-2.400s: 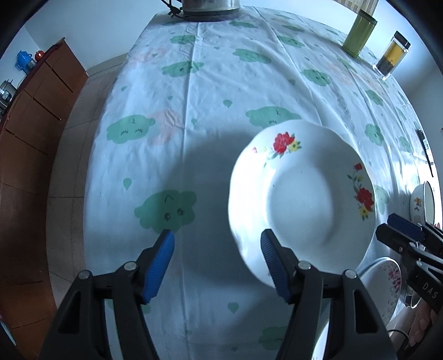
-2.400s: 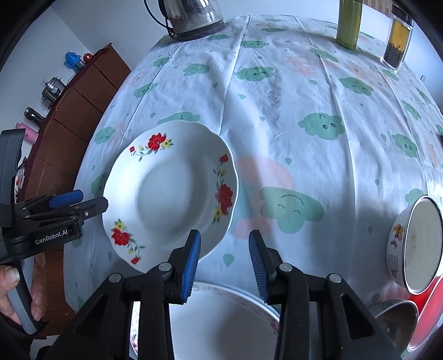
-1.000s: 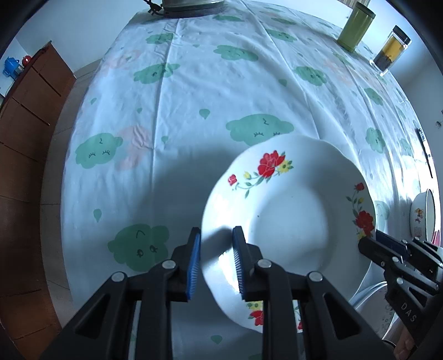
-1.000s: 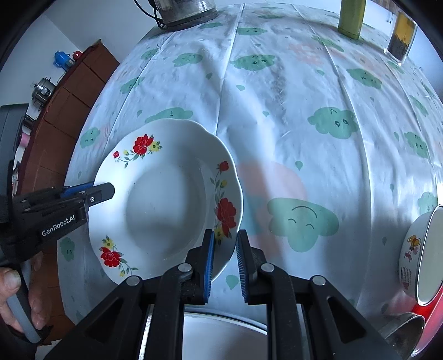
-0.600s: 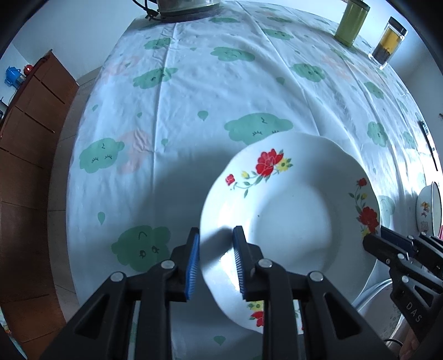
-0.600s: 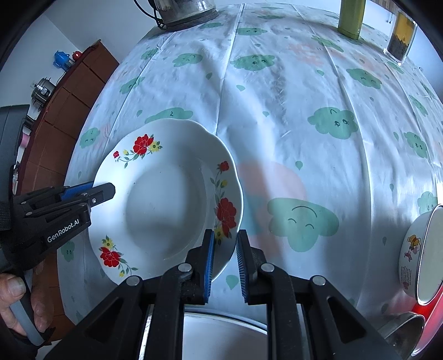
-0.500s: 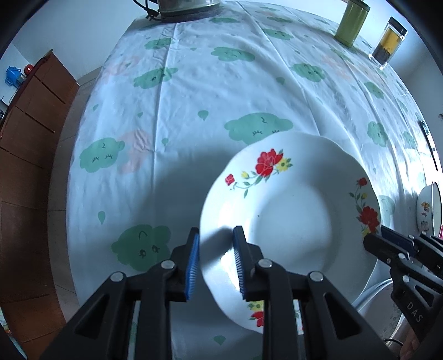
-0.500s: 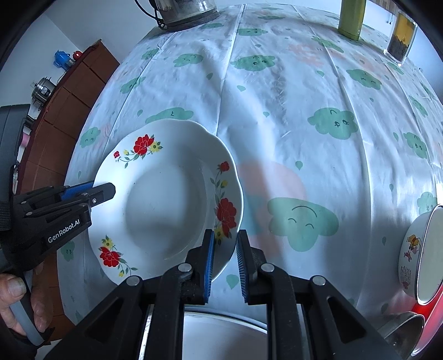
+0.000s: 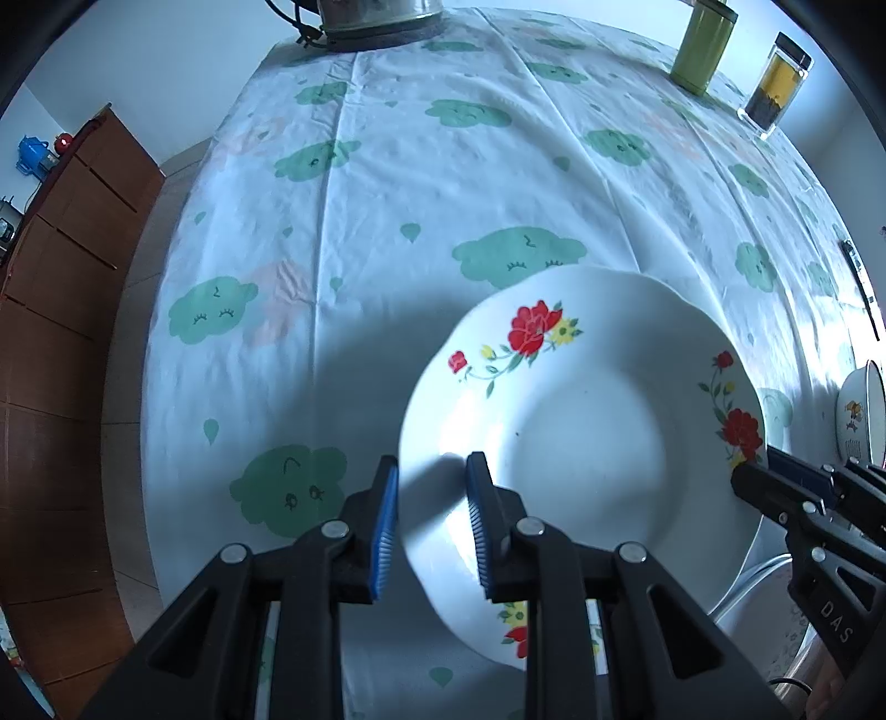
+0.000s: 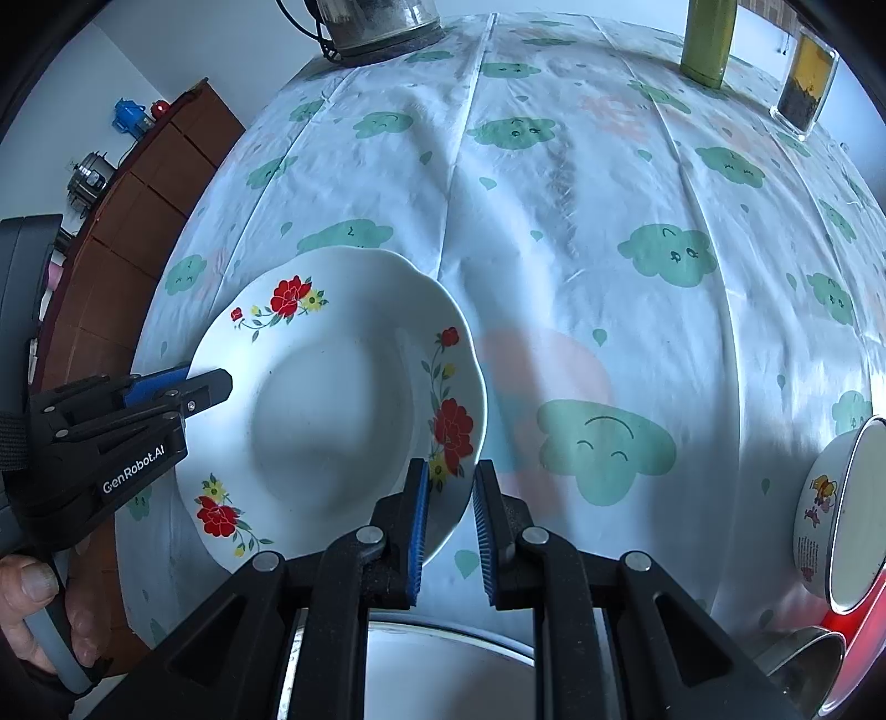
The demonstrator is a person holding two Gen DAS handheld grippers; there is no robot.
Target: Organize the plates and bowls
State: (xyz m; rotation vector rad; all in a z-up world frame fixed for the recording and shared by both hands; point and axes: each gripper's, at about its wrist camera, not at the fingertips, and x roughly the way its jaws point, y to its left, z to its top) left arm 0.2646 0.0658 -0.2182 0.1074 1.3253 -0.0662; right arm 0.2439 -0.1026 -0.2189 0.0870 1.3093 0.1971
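A white deep plate with red flowers (image 9: 587, 443) (image 10: 332, 410) is held above the tablecloth between both grippers. My left gripper (image 9: 431, 526) is shut on the plate's left rim; it also shows in the right wrist view (image 10: 188, 387). My right gripper (image 10: 448, 526) is shut on the plate's right rim; it shows in the left wrist view (image 9: 775, 487). A second plate (image 10: 443, 670) lies below the right gripper. An enamel bowl (image 10: 841, 515) stands on edge at the right.
The table has a white cloth with green clouds (image 9: 421, 183). A kettle (image 10: 376, 22), a green canister (image 10: 711, 39) and a glass jar (image 10: 805, 83) stand at the far edge. A brown cabinet (image 9: 61, 266) is at the left. A metal cup (image 10: 797, 664) is at lower right.
Both grippers closed on the plate's rims about a second ago. Since then the plate has risen slightly and the view has tilted a little; the grips are unchanged.
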